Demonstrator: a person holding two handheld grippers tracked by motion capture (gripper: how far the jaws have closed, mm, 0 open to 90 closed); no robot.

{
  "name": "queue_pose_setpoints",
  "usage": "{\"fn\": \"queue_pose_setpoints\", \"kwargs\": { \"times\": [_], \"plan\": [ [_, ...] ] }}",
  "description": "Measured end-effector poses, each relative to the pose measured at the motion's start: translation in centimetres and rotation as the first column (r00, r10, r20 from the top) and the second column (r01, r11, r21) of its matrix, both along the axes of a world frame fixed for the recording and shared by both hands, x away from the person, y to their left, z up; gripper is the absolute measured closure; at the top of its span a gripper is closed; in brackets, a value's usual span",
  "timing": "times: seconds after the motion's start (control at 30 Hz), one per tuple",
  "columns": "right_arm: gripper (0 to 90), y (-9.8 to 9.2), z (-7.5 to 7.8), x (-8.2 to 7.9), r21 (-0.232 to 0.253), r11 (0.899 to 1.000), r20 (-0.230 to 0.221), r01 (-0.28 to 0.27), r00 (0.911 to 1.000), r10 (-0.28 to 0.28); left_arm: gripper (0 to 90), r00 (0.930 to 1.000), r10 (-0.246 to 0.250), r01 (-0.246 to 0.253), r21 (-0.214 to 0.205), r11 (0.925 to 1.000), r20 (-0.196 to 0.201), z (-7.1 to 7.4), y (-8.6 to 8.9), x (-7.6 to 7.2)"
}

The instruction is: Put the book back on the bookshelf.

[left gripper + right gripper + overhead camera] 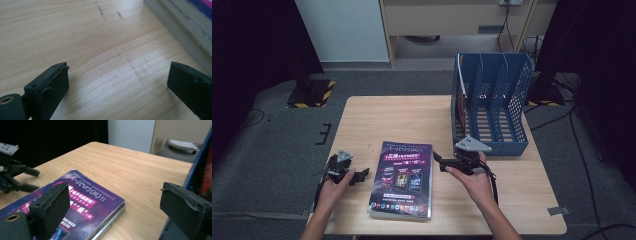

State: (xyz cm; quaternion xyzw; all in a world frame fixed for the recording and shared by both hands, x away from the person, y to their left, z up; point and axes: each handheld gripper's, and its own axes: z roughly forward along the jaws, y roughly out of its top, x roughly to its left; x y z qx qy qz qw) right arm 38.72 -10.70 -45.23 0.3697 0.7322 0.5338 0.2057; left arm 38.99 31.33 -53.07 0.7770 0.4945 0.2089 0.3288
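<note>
Magazine stack (402, 179) lies flat at the counter's (377, 112) near edge, middle. Left tool (358, 176), jaws spread and empty, sits low on the wood just off its left side, likely to brace it. Right tool (438, 160), jaws spread and empty, nears its far right corner, probably to lift. Blue file rack (492, 102) waits at the far right corner, presumably the destination.

Both forearms enter from the bottom edge. Left hand (333, 186) grips the left gripper (360, 175) low, jaws pointing right — set wide apart, nothing between. Right hand (472, 181) holds the right gripper (437, 159) higher, jaws aimed left — also spread wide, nothing between. Cables trail back along each wrist.
</note>
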Motion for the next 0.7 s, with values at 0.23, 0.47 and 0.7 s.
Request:
{"fn": "queue_pose_setpoints", "kwargs": {
  "times": [0.23,0.47,0.7],
  "plan": [
    [9.1,1.2,-1.4,-0.3,0.013,0.999,-0.045,-0.045,0.9979,0.046,5.2,0.9985,-0.013,0.016,-0.054,0.9984,0.052,1.7,-0.6,-0.9],
    [24.6,2.8,-2.8,-0.8,-0.044,0.992,-0.071,-0.117,0.991,0.114,8.1,0.9913,-0.078,0.09,-0.114,0.9894,0.106,3.2,-2.4,-1.7],
    [35.6,4.1,-3.7,-1.2,-0.112,0.98,-0.104,-0.163,0.9829,0.152,22.5,0.9832,-0.152,0.163,-0.107,0.9808,0.101,3.5,-4.3,-2.3]
  ]
}}
